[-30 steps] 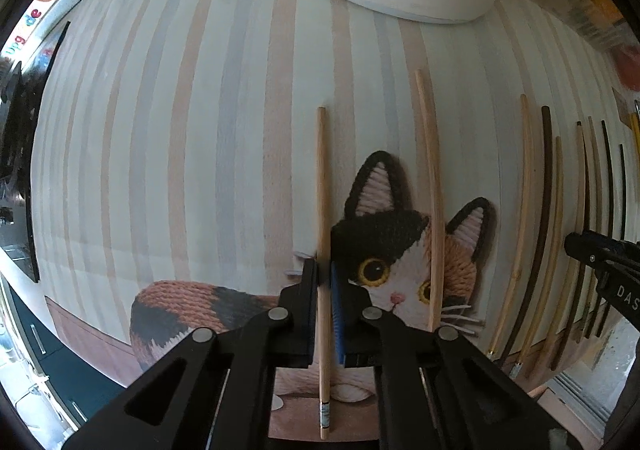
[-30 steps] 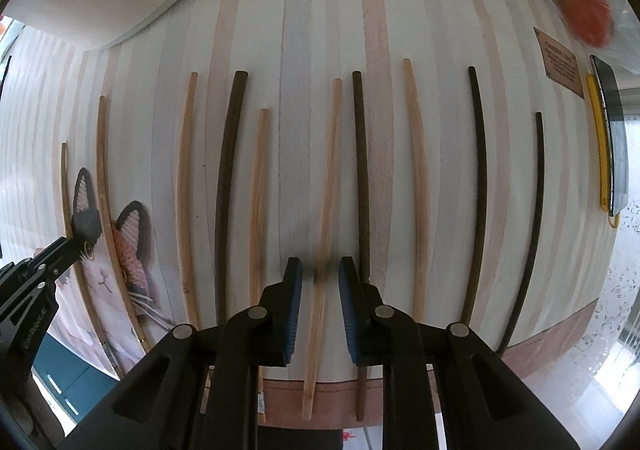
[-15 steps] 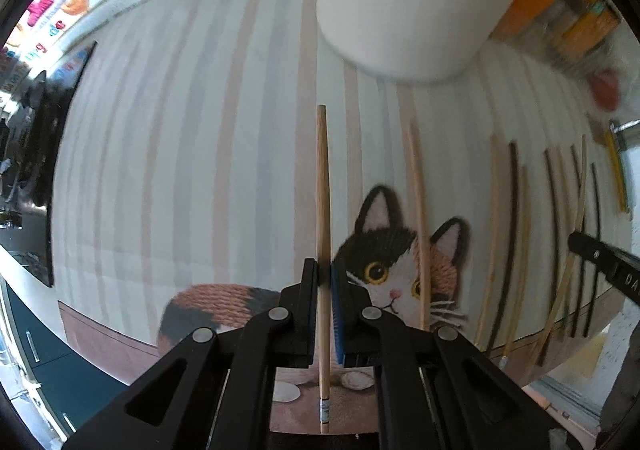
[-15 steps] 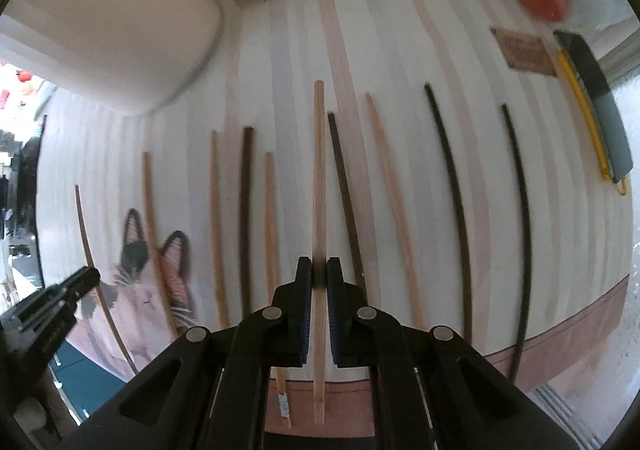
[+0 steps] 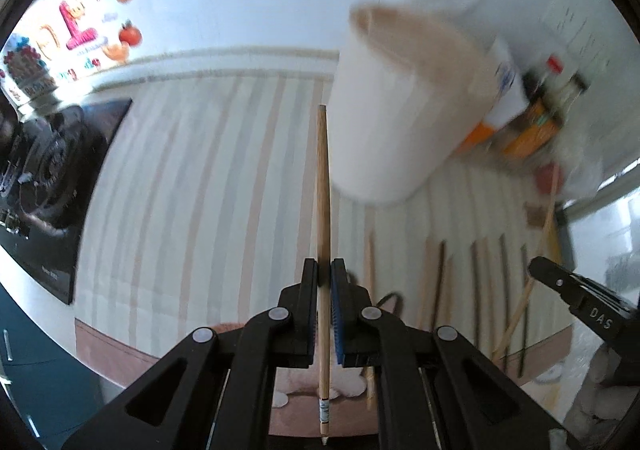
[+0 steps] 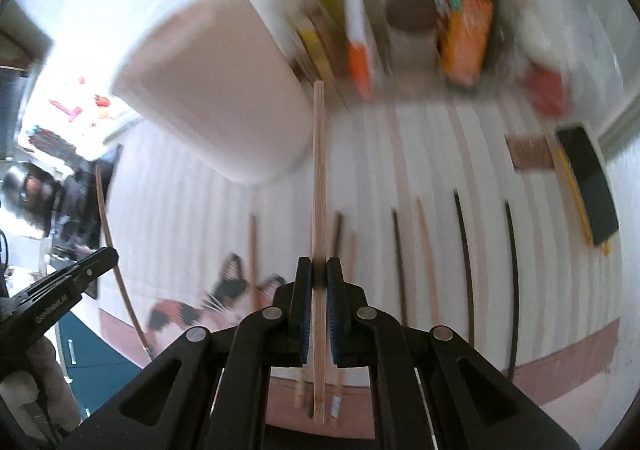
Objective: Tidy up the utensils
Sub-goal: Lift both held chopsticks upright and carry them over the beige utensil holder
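Observation:
My left gripper (image 5: 324, 270) is shut on a light wooden chopstick (image 5: 323, 185), held well above the striped mat (image 5: 192, 185). Its tip points up beside a tall white holder cup (image 5: 396, 121). My right gripper (image 6: 319, 269) is shut on another light wooden chopstick (image 6: 319, 177), also lifted off the mat (image 6: 440, 153). The white cup (image 6: 216, 105) stands to its upper left, blurred. Several light and dark chopsticks (image 6: 464, 250) still lie in a row on the mat. The right gripper (image 5: 580, 302) shows at the edge of the left wrist view, the left gripper (image 6: 64, 290) at the edge of the right wrist view.
A cat picture (image 6: 200, 306) is printed at the mat's near edge. Bottles and orange packets (image 6: 464, 37) crowd the back by the wall. A dark phone with a yellow pencil (image 6: 588, 189) lies at the right. A black stove top (image 5: 52, 177) sits left of the mat.
Both grippers rose from the mat, each lifting its chopstick, and tilted toward the white cup. The right gripper closed on its chopstick, which lay loose between open jaws a second ago.

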Tool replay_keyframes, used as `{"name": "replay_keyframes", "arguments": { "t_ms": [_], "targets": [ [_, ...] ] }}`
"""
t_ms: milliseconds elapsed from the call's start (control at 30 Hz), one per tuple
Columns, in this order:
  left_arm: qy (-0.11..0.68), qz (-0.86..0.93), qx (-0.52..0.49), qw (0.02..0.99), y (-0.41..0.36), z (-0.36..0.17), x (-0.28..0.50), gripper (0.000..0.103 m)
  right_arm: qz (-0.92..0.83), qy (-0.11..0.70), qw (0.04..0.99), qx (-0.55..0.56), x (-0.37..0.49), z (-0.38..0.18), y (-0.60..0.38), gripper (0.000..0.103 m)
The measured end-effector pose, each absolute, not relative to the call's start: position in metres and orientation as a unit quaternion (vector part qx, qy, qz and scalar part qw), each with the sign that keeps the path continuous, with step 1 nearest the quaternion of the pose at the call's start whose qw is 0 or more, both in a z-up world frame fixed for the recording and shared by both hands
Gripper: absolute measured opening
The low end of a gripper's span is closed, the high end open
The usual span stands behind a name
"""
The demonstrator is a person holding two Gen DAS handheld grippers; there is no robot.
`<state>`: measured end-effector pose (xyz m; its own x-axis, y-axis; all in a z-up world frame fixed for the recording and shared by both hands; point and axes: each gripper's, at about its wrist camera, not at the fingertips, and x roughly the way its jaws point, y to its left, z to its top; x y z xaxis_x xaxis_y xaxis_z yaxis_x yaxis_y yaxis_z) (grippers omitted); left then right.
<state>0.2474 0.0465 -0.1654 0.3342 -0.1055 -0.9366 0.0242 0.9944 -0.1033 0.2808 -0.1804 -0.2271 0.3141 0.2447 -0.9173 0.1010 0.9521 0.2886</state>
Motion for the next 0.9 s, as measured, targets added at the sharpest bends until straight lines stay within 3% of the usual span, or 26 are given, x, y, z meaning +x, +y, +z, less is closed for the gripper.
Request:
{"name": "replay_keyframes", "arguments": {
  "t_ms": [400, 900],
  "targets": [
    [0.434, -0.05, -0.038, 0.899, 0.047, -0.041, 0.296, 0.004, 0.098, 0.447, 0.876, 0.153, 0.342, -0.092, -0.156, 0.007],
    [0.39, -0.066, -0.02, 0.918, 0.03, -0.013, 0.385, 0.004, 0.097, 0.386, 0.906, 0.146, 0.437, -0.055, -0.139, 0.007]
  ]
}}
